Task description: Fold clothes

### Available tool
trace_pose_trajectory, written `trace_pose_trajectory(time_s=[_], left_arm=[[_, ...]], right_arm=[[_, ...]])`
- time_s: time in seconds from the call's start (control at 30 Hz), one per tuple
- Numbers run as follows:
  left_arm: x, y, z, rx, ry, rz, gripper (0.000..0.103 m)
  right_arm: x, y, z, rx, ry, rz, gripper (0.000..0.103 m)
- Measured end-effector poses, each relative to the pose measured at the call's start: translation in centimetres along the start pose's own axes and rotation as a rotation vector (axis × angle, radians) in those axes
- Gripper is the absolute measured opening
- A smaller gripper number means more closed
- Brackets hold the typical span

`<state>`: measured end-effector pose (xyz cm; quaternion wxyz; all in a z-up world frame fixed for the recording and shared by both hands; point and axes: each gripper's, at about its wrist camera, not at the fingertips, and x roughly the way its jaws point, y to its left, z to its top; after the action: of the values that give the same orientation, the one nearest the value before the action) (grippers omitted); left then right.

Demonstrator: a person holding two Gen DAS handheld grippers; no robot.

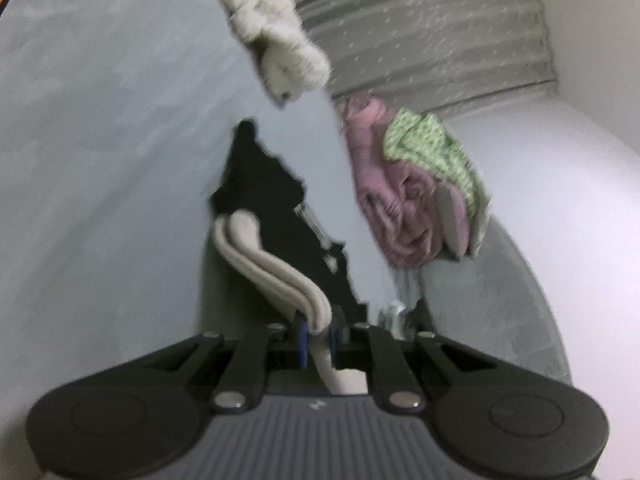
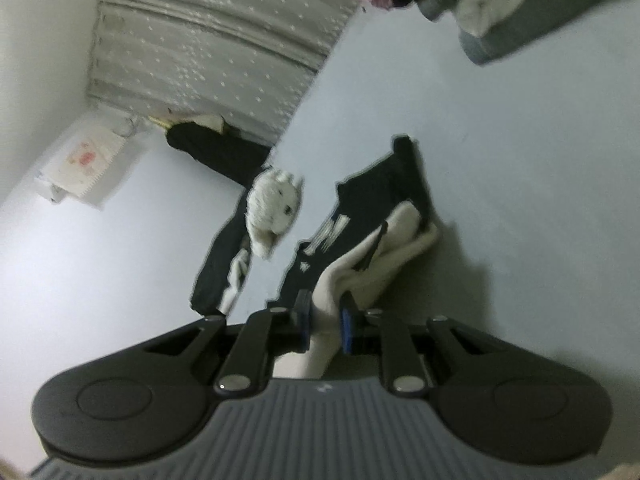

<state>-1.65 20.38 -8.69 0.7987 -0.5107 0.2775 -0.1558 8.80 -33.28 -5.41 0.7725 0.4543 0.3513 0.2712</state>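
Observation:
A black garment (image 1: 264,184) with white print and a cream lining lies on the pale bed sheet (image 1: 100,160). In the left wrist view my left gripper (image 1: 320,334) is shut on a folded cream edge (image 1: 272,264) of this garment. In the right wrist view the same black garment (image 2: 372,200) stretches away, its cream inside (image 2: 384,252) turned up. My right gripper (image 2: 326,320) is shut on that cream fabric near the hem. Both views are tilted and blurred.
A white plush toy (image 1: 276,52) (image 2: 274,208) lies on the sheet beyond the garment. A pile of pink (image 1: 392,196) and green-patterned clothes (image 1: 436,148) sits at the right. Another dark garment (image 2: 224,248) lies left of the toy. A grey dotted curtain (image 2: 208,52) hangs behind.

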Motion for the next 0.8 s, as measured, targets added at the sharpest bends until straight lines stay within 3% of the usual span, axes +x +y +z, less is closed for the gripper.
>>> trace_pose_trajectory(time_s=[0.3,0.57,0.8], left_arm=[[2.2,-2.9,3.1,-0.016,-0.126,-0.015,0.009],[6.7,-2.7,7.0,-0.02,-0.178,0.05,0.009],[11.4,-1.6,9.8,-0.004,-0.203,0.126,0.009]], right_arm=[[3.4,1.9,3.5,0.04,-0.104,0.02,0.018],[7.8,1.5,7.4,0.059,-0.148,0.001,0.018],[11.5,-1.1,9.2,0.1,-0.156,-0.043,0.018]])
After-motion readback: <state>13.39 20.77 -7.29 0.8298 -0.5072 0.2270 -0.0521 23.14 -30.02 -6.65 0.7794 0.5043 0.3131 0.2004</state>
